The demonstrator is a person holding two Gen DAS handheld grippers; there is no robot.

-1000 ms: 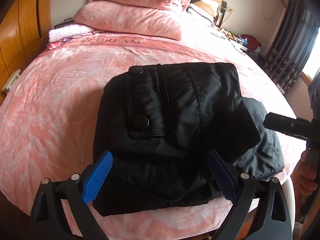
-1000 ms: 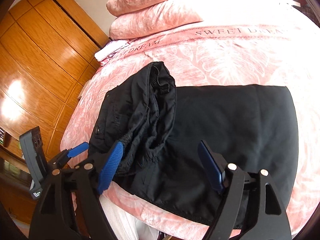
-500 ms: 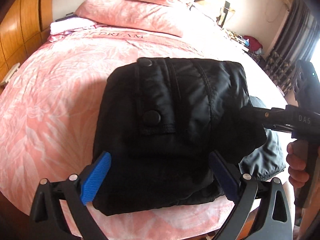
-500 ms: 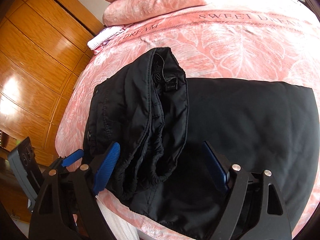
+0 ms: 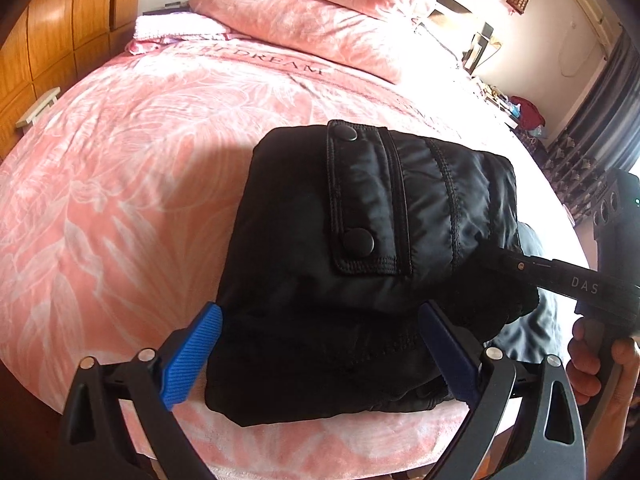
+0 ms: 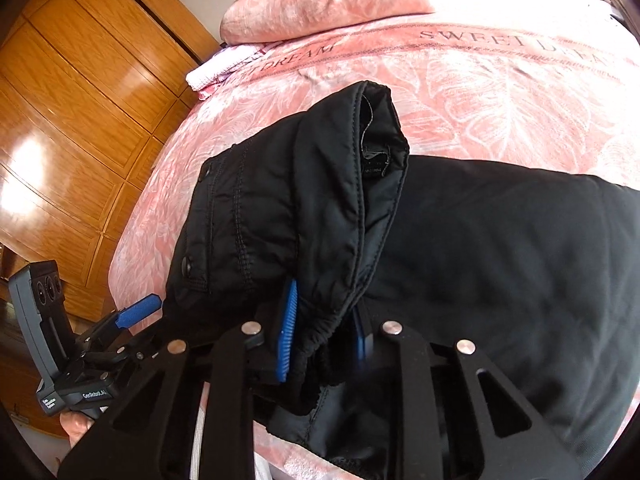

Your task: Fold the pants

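Pants half folded, one pair of tongs biting the waistband

Pants (image 5: 372, 264), one black pair, lie on the near edge of the bed (image 5: 120, 184), partly folded: a thick bundle with the waistband sits on top of a flat layer that spreads out to the right of the right tongs (image 6: 320, 340). Two round snaps (image 5: 357, 241) show on a flap of the bundle, just ahead of the left tongs (image 5: 316, 356).

Those left tongs stand wide, one blue pad (image 5: 192, 360) at either side of the bundle's near edge, gripping nothing. The right tongs have just been closing and now stand narrow, their blue pads pinching the gathered elastic edge of the pants between them. A hand (image 5: 596, 356) holds their handle at the right of the left view.

One pink, leaf-patterned bedspread with lettering covers the bed. Two pink pillows (image 5: 312, 20) are stacked far beyond both tongs, with one folded white cloth (image 5: 176, 28) beside them. Wooden wardrobe doors (image 6: 80, 100) stand to the left, and dark curtains (image 5: 600, 112) hang to the right.
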